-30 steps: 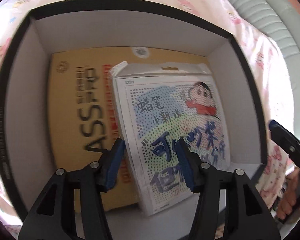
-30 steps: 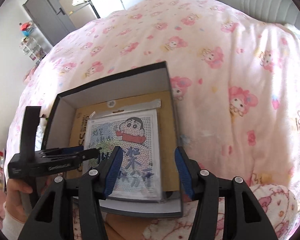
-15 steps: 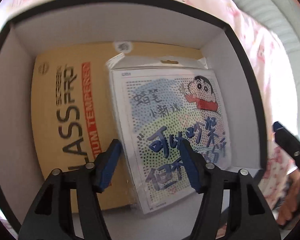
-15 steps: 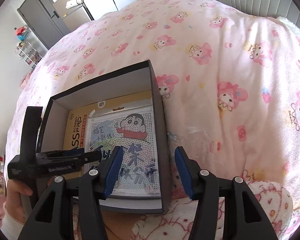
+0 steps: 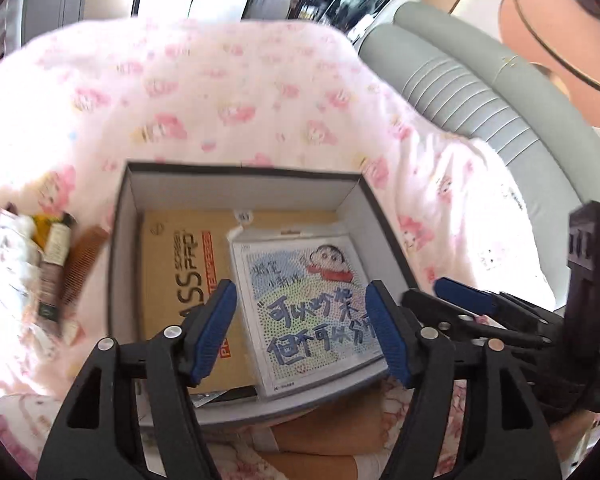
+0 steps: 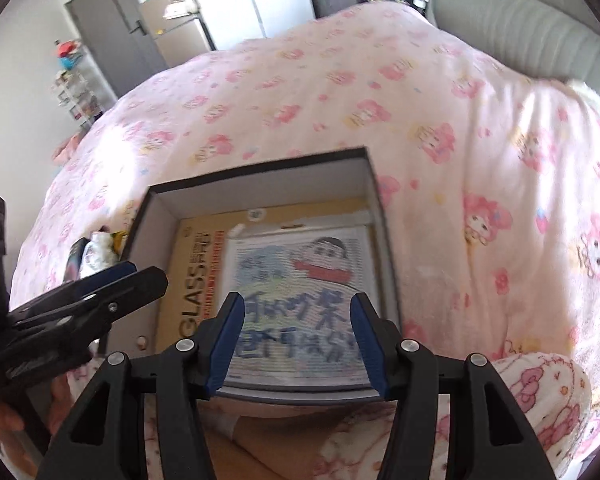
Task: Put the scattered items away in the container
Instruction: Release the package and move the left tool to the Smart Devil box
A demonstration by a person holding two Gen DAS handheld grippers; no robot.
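A dark-rimmed box [image 5: 240,168] lies on a pink patterned bedspread [image 5: 260,80]. In it lie a tan screen-protector pack [image 5: 168,264] and, partly over that, a cartoon-printed packet [image 5: 300,280]. My left gripper [image 5: 300,332] hovers above the box's near edge; its jaws are opening and nothing is between them. Left of the box lie a brown comb [image 5: 84,264], a small tube [image 5: 54,264] and a white packet [image 5: 12,256]. My right gripper [image 6: 296,340] hangs open and empty over the box [image 6: 260,168], above the cartoon packet [image 6: 300,264]. Each gripper shows side-on in the other's view: right gripper [image 5: 424,292], left gripper [image 6: 148,274].
A grey padded headboard [image 5: 480,92] runs along the bed's far right. A person's leg [image 5: 320,432] lies under the box's near edge. A hand [image 6: 4,420] holds the left gripper's handle. A wardrobe and fridge [image 6: 172,28] stand beyond the bed.
The left gripper has risen out of the box and pulled back, its jaws spreading wider, so the whole box and the items left of it now show. The right gripper has shifted over the box.
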